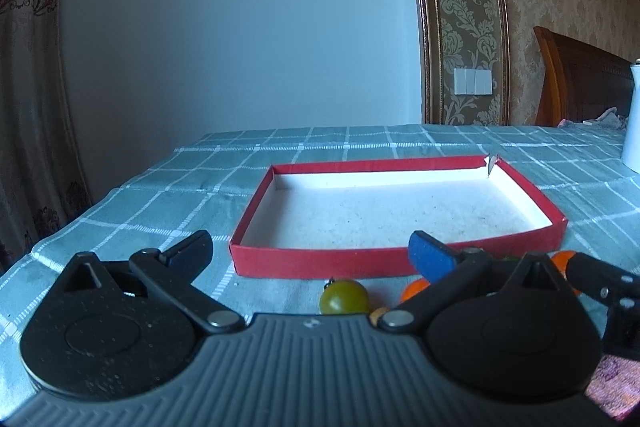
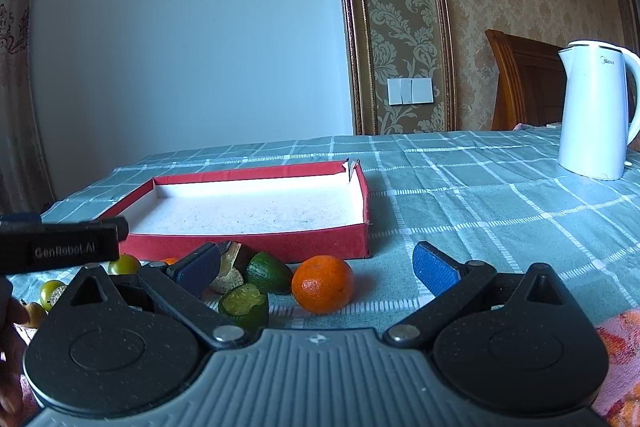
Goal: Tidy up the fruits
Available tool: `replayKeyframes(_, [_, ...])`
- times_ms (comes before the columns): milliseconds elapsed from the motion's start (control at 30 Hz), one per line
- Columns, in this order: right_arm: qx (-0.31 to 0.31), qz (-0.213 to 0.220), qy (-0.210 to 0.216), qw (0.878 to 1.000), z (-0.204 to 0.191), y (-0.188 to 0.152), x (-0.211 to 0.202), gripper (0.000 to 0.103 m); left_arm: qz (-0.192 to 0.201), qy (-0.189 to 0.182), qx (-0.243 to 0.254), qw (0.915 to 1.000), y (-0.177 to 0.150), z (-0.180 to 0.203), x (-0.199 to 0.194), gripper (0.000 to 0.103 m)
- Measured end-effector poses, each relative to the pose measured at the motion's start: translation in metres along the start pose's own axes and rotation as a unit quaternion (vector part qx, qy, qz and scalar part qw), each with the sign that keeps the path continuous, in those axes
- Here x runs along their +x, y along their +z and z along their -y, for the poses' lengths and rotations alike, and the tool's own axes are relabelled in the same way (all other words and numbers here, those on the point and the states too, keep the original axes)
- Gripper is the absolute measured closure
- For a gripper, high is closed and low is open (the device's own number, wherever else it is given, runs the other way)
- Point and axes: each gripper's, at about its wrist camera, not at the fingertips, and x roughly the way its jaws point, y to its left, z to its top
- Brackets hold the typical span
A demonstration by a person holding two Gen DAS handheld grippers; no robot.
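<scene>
A shallow red box [image 1: 320,261] with a white inside lies on the checked cloth; it also shows in the right wrist view [image 2: 248,245], with nothing in it. In front of it lie loose fruits: a green tomato [image 1: 344,297], an orange [image 2: 323,283], green fruit pieces [image 2: 245,305], and small green tomatoes [image 2: 125,264]. My left gripper [image 1: 310,253] is open and empty, just short of the box's near wall, above the green tomato. My right gripper [image 2: 316,267] is open and empty, with the orange between its fingers' line.
A white electric kettle [image 2: 596,111] stands at the back right of the table. A wooden headboard [image 2: 524,83] stands behind it. The left gripper's body [image 2: 60,247] reaches in at the left of the right wrist view. A curtain hangs at the left.
</scene>
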Motion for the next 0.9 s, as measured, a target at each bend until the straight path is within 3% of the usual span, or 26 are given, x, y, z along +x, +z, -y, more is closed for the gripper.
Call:
replayKeyframes(133, [0.005,0.000,0.002,1.000,0.001,0.000,0.000,0.000,0.008,-0.002,0.012,0.9999,-0.006,0.002,0.008,0.000])
replayKeyframes(367, [0.008,-0.001,0.006,1.000,0.003,-0.002,0.000,0.000,-0.025,-0.023,0.007,0.9994,-0.009,0.000,0.023,0.000])
replayKeyframes(900, [0.014,0.002,0.011,1.000,0.004,-0.002,0.000,0.000,-0.031,-0.011,-0.014,0.9993,-0.010,-0.007,0.025,0.000])
